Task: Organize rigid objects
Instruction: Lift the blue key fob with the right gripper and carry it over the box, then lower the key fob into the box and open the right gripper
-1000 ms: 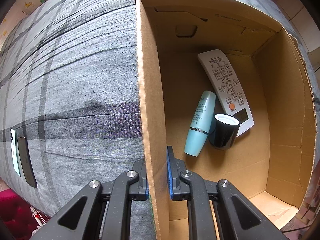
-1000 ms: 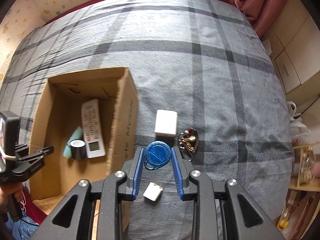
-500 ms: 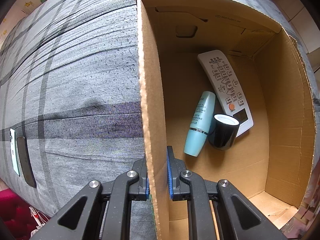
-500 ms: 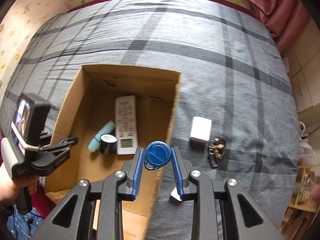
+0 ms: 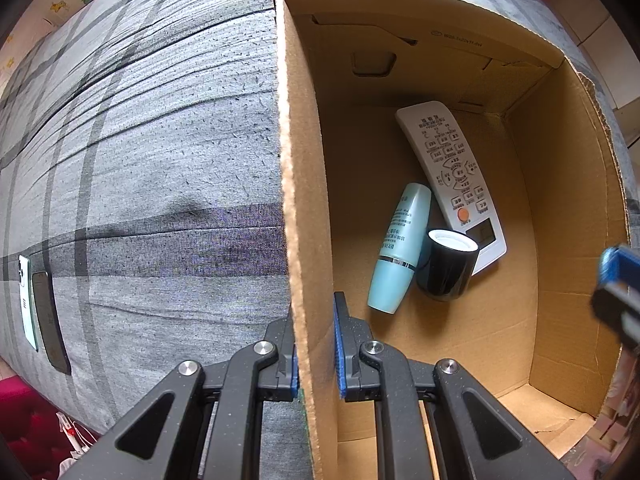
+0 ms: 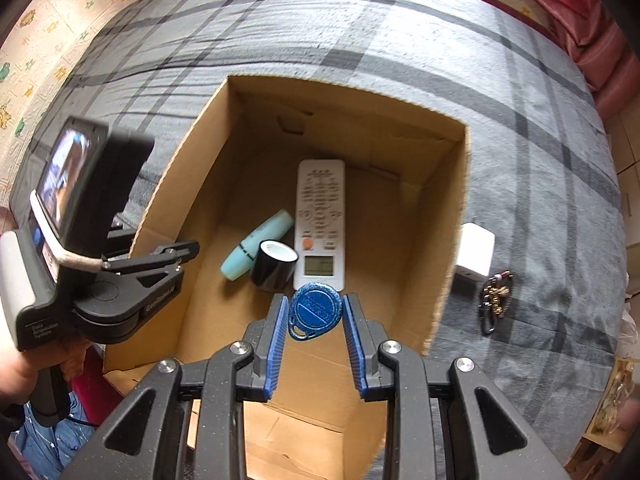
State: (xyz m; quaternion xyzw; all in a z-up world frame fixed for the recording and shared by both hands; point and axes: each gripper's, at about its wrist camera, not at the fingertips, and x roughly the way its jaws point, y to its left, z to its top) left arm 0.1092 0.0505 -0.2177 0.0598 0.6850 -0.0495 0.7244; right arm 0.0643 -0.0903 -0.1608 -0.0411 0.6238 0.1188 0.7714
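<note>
- The right gripper (image 6: 314, 316), clamped on the blue key fob (image 6: 315, 315), is now above the open cardboard box (image 6: 448, 216); a second ago it hung over the grey plaid bedspread (image 6: 400, 32) beside the box.
- The white charger (image 6: 474, 254) and the key bunch (image 6: 495, 300), formerly just ahead of its fingers, now lie off to the right, past the box wall.
- The small white item once under the fingers is out of view.
- In the left wrist view, a blue-padded finger (image 5: 618, 266) of the right gripper now shows at the right edge.
</note>
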